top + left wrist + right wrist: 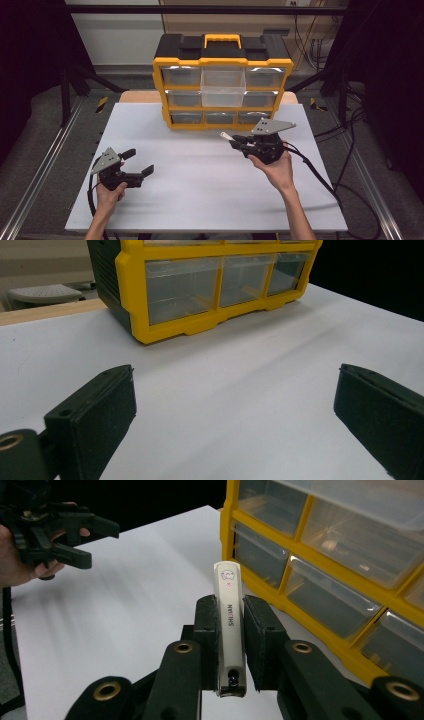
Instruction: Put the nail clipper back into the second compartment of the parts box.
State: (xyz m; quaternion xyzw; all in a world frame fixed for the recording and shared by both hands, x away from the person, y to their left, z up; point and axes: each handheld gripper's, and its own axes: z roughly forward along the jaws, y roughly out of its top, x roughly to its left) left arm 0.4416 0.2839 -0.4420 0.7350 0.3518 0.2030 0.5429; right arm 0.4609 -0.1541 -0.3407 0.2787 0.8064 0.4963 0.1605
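Right gripper (239, 141) held above the white surface (200, 185) at roughly 2 o'clock from the surface's middle, jaws closed on a slim white nail clipper (230, 630). Clipper clamped on its two long sides between the black pads, standing lengthwise along the jaws, its printed end poking out beyond the tips toward 12 o'clock in the right gripper view. In the high view, clipper (226, 135) seen as a small pale stub pointing toward 10 o'clock from the gripper, just in front of the bottom row of the drawer cabinet (222, 80), not touching it.

Yellow-and-black drawer cabinet standing at the far edge of the surface, at 12 o'clock, with three rows of clear drawers and a yellow handle on top. Top-row middle drawer (223, 86) pulled out toward the person, overhanging the rows beneath.

Left gripper (139, 162) held low near the surface at about 8 o'clock, well apart from the right one, jaws spread wide with nothing between them. In the left gripper view, only bare surface (240, 405) between the two black pads, cabinet (200, 285) ahead at 12 o'clock. Left gripper (97, 542) also seen at 10 o'clock in the right gripper view, jaws parted.
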